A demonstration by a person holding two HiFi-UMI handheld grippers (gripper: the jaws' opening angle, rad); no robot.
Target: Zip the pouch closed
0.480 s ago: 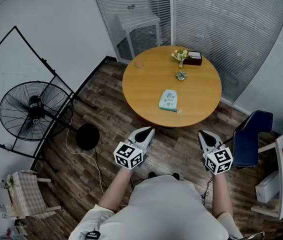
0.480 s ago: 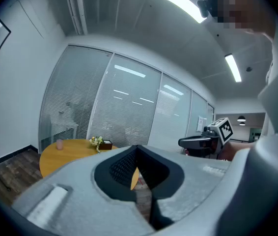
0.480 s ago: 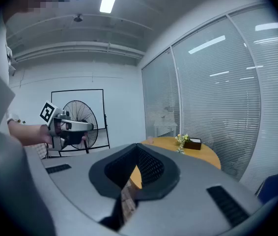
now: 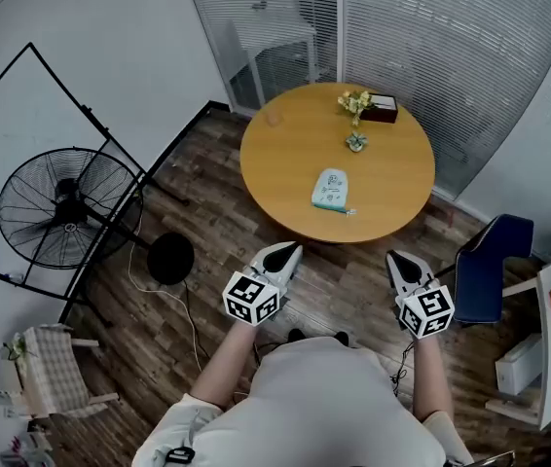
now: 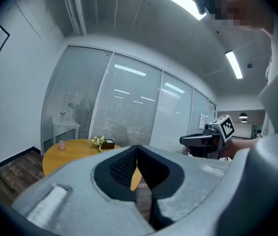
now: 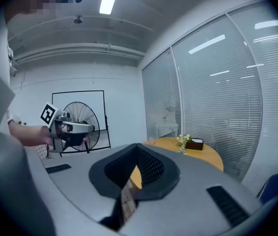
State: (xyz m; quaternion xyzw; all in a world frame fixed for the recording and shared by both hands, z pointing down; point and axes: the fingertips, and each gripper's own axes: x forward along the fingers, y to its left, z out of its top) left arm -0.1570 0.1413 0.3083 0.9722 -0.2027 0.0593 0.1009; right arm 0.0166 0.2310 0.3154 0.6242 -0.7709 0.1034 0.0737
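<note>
The pouch lies flat near the front edge of the round surface, well apart from both grippers. Against half a second ago almost nothing differs. The view has nudged a touch, and my left gripper and right gripper hover where they were, short of the surface, so I judge the zipping not yet begun.

Both pairs of fingers meet at the tips, holding nothing. From here I can't tell whether the pouch's zip is open, or what is inside.

Farther back, a dark box stands beside flowers. A small pot holds a sprig, I think.
</note>
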